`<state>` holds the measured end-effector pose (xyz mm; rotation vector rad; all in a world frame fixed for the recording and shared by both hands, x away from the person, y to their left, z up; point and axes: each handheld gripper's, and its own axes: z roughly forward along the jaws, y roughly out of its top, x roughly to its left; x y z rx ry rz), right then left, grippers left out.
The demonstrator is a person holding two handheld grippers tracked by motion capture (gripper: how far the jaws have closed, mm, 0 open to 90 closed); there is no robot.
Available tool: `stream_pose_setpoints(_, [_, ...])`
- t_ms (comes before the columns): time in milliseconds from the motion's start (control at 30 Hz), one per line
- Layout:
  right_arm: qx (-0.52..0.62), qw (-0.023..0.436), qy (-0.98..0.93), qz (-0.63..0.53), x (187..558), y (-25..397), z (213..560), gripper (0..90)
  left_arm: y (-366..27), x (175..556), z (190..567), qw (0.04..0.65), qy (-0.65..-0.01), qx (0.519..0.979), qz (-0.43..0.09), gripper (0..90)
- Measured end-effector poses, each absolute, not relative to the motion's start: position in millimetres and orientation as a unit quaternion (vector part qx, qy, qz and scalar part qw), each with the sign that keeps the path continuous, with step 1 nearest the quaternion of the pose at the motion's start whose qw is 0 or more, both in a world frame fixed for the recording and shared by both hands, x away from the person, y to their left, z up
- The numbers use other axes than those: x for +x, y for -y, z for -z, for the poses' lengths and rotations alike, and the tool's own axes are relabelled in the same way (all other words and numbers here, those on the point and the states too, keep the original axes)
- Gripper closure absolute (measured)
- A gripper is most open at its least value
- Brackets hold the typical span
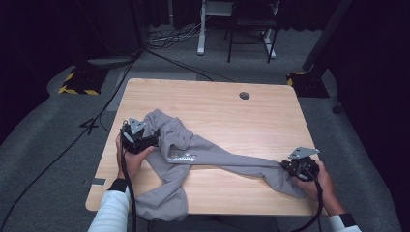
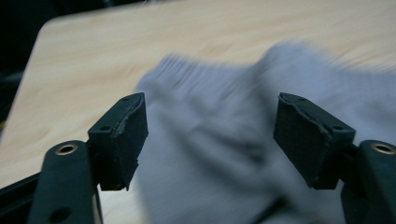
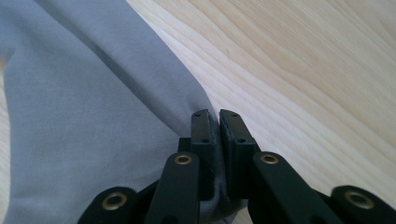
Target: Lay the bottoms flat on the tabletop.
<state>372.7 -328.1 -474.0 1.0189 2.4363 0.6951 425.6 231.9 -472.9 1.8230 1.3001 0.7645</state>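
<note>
High view, grey trousers overhanging table near edge, far half bare

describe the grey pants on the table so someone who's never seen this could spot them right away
Start at the light wooden table; across its near half sprawl the grey pants, the lone cloth there. Their gathered waistband lies by the open left tongs, one leg stretches to the right tongs, shut on its end, and the other hangs over the near edge. A pale print marks the fabric near the middle.

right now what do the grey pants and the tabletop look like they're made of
Grey sweatpants: soft matte jersey knit, probably cotton blend; they drape, crease, and show a ribbed gathered waistband. Table: light wood-grain top with a smooth satin sheen, possibly laminate rather than solid wood.
</note>
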Motion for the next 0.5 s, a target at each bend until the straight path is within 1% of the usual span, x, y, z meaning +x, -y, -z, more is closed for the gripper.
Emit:
stream_pose_setpoints(33, [0.369, 0.203, -0.872, -0.25, 372, 331, 474, 84.3, -236, 428, 478, 0.366, -0.517, 0.715, -0.297, 28.1])
stream_pose_setpoints(67, [0.375, 0.206, -0.868, -0.251, 371, 335, 472, 84.3, -239, 431, 483, 0.356, -0.52, 0.723, -0.283, 28.4])
stream_pose_setpoints(133, [0.381, 0.204, -0.863, -0.26, 369, 342, 469, 84.2, -239, 434, 488, 0.336, -0.522, 0.73, -0.286, 28.2])
stream_pose_setpoints(200, [0.379, 0.198, -0.863, -0.27, 365, 344, 467, 84.1, -237, 435, 490, 0.345, -0.517, 0.733, -0.275, 28.3])
stream_pose_setpoints(267, [0.375, 0.198, -0.865, -0.267, 363, 345, 467, 84.0, -230, 437, 490, 0.329, -0.505, 0.746, -0.282, 28.4])
stream_pose_setpoints(300, [0.377, 0.198, -0.864, -0.267, 364, 345, 468, 84.0, -228, 437, 491, 0.333, -0.494, 0.754, -0.275, 28.3])
stream_pose_setpoints(333, [0.379, 0.199, -0.864, -0.265, 364, 346, 468, 84.0, -223, 438, 493, 0.318, -0.486, 0.766, -0.275, 28.4])
stream_pose_setpoints(367, [0.384, 0.201, -0.862, -0.265, 365, 347, 468, 84.0, -220, 439, 494, 0.302, -0.486, 0.769, -0.283, 28.6])
stream_pose_setpoints(433, [0.392, 0.208, -0.857, -0.263, 367, 351, 468, 84.0, -217, 442, 500, 0.281, -0.49, 0.777, -0.276, 28.6])
stream_pose_setpoints(500, [0.406, 0.213, -0.849, -0.261, 368, 357, 467, 84.6, -220, 443, 501, 0.295, -0.501, 0.769, -0.264, 28.9])
